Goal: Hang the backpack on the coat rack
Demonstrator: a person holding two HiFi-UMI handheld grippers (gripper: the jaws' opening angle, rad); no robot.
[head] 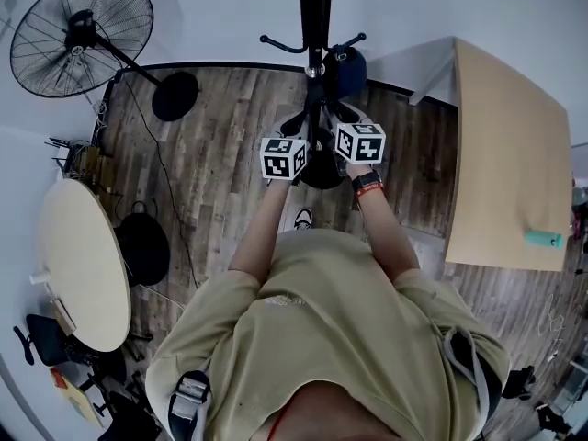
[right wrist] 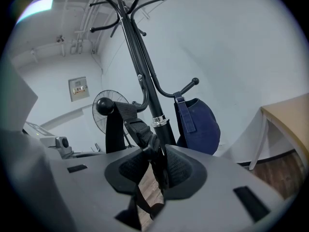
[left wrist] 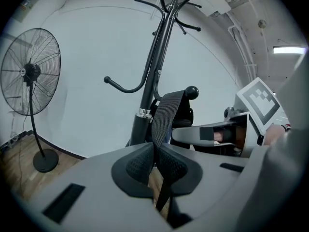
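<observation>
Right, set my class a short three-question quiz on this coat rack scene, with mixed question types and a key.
1. True or false: the left tool is shut on a black strap.
2. In the right gripper view, what hangs on the coat rack hook right of the pole? A) a blue bag B) a red coat C) a yellow umbrella
3. In the head view, what stands on the floor left of the rack?
Key: 1 true; 2 A; 3 a fan.

Coarse woven strap (left wrist: 166, 112), smooth metal rack pole (left wrist: 153, 66), wooden floor (head: 220, 145).
</observation>
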